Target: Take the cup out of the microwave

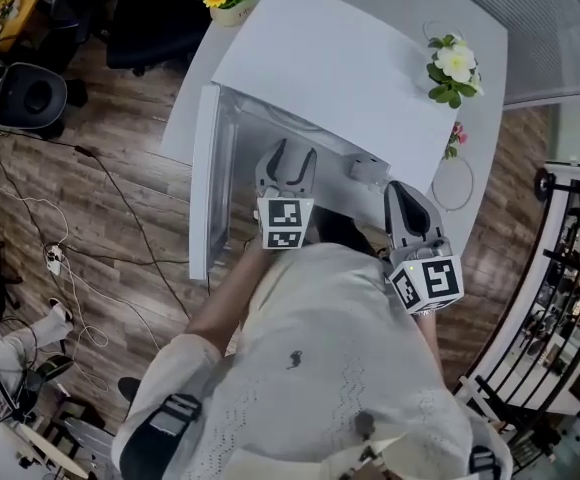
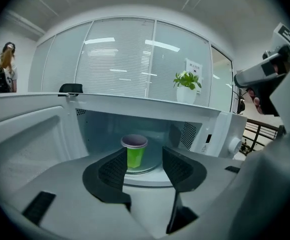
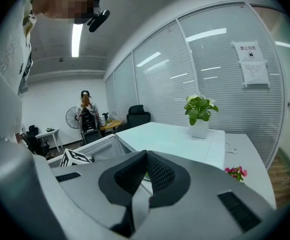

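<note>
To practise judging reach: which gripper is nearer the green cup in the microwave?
Left. The left gripper, jaws apart, points straight at the cup on the turntable inside the open microwave. The right gripper, jaws shut, sits off to the right, outside the cavity.

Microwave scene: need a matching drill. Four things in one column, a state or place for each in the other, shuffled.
Things:
1. cup
2. door
3. left gripper
4. right gripper

States or places:
A. jaws together
B. swung open
C. upright inside the microwave
D. jaws apart, nothing held

Pairs: 1-C, 2-B, 3-D, 4-A
</note>
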`<state>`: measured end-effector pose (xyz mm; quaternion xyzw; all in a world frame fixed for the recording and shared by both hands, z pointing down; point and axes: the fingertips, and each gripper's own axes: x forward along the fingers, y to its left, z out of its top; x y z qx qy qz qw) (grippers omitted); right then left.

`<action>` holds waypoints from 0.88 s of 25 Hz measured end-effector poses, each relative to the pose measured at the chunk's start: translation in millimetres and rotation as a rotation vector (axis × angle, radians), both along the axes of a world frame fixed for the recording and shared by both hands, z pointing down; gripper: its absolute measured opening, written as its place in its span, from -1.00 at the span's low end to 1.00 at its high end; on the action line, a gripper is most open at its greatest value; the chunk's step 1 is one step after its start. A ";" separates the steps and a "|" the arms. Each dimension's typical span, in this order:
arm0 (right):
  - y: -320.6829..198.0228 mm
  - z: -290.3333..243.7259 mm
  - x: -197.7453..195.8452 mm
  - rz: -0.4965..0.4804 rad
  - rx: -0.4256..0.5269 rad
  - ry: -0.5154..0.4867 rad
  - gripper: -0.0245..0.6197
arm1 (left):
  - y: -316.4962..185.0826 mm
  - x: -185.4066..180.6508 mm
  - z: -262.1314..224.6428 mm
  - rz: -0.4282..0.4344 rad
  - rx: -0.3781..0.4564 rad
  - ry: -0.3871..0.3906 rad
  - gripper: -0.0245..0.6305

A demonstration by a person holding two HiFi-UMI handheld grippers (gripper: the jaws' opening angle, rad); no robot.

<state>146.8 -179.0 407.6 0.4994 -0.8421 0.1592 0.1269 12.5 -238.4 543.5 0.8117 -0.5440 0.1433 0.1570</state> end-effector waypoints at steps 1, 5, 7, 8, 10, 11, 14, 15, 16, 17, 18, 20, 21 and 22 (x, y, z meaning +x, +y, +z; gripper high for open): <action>-0.8 0.4 1.6 0.002 0.000 0.001 -0.90 | -2.2 0.2 4.8 0.000 -0.007 -0.008 -0.23; -2.7 2.1 8.4 0.010 -0.005 0.004 -0.90 | -10.5 0.6 24.1 0.000 -0.035 -0.036 -0.14; -4.3 3.2 11.7 0.015 -0.006 0.005 -0.90 | -17.2 2.0 31.6 0.008 -0.038 -0.049 -0.11; -5.4 3.7 13.4 0.018 -0.007 0.004 -0.90 | -21.7 3.0 34.2 0.010 -0.034 -0.055 -0.09; -7.2 5.3 16.8 0.024 -0.010 0.002 -0.90 | -30.9 5.3 40.4 0.010 -0.030 -0.067 -0.07; -8.0 6.3 18.2 0.026 -0.012 0.000 -0.90 | -35.2 6.4 44.3 0.007 -0.032 -0.073 -0.06; -11.1 8.7 21.5 0.026 -0.017 -0.003 -0.90 | -48.2 8.6 55.2 -0.016 -0.042 -0.086 -0.04; -12.4 9.7 22.5 0.026 -0.019 -0.002 -0.90 | -52.3 8.9 58.8 -0.024 -0.048 -0.090 -0.04; -13.7 10.7 23.4 0.026 -0.022 -0.002 -0.90 | -55.9 9.2 62.3 -0.029 -0.054 -0.093 -0.04; -15.0 11.9 24.4 0.027 -0.025 -0.002 -0.90 | -59.0 9.5 65.6 -0.031 -0.060 -0.096 -0.03; -16.3 12.8 25.1 0.026 -0.027 -0.001 -0.90 | -61.6 9.8 68.6 -0.031 -0.066 -0.097 -0.02; -18.5 13.7 25.4 0.020 -0.029 0.000 -0.90 | -66.0 9.4 72.6 -0.030 -0.074 -0.095 0.00; -19.4 14.0 25.5 0.019 -0.031 0.000 -0.90 | -68.0 9.0 74.0 -0.031 -0.078 -0.094 0.01; -20.4 14.5 25.8 0.020 -0.034 0.000 -0.90 | -70.0 8.7 75.3 -0.030 -0.080 -0.094 0.02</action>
